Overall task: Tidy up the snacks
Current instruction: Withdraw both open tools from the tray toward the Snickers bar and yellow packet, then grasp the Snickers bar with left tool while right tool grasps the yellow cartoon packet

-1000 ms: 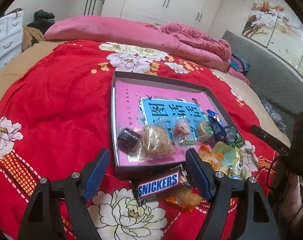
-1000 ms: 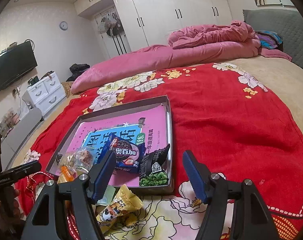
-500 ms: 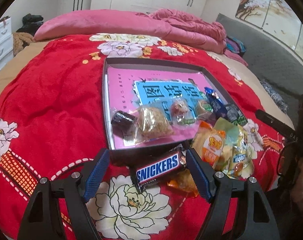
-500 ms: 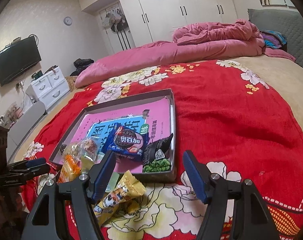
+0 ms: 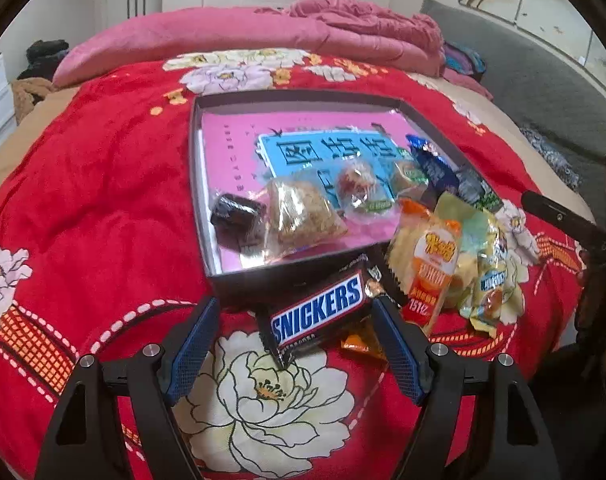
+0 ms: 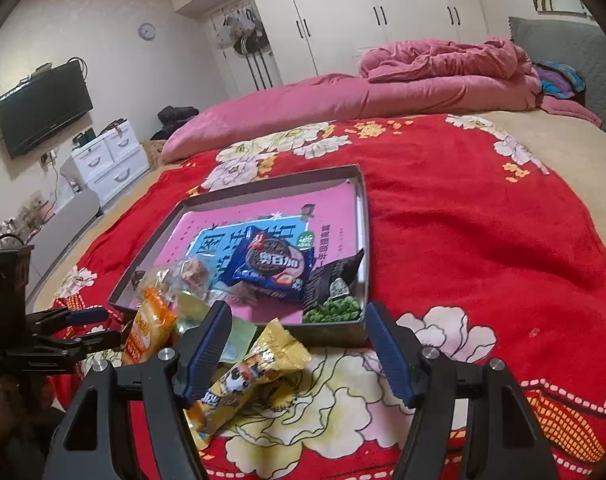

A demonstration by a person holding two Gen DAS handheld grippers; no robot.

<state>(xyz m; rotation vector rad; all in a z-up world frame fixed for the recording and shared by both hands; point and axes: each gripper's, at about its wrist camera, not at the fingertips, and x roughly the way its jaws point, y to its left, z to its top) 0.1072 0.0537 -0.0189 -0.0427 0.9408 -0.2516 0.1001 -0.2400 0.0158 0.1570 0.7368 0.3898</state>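
Left gripper (image 5: pixel 294 332) jaws wide, straddling Snickers bar (image 5: pixel 317 314), pads not touching it. Bar lies on red blanket (image 5: pixel 103 200), leaning against tray (image 5: pixel 239 284) front wall. Right gripper (image 6: pixel 299 344) jaws apart, empty, above yellow packet (image 6: pixel 243 376). Risk: slanted bar may slip from closing pads; orange wrapper (image 5: pixel 359 340) beneath might get pinched too.

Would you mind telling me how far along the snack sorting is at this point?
Partly done: several packets, including the blue cookie pack and green pea bag, already lie in the tray. In hand: nothing; the open left gripper brackets the Snickers bar, and the right gripper is open too. Left: the Snickers, orange packet and yellow packets on the red blanket.
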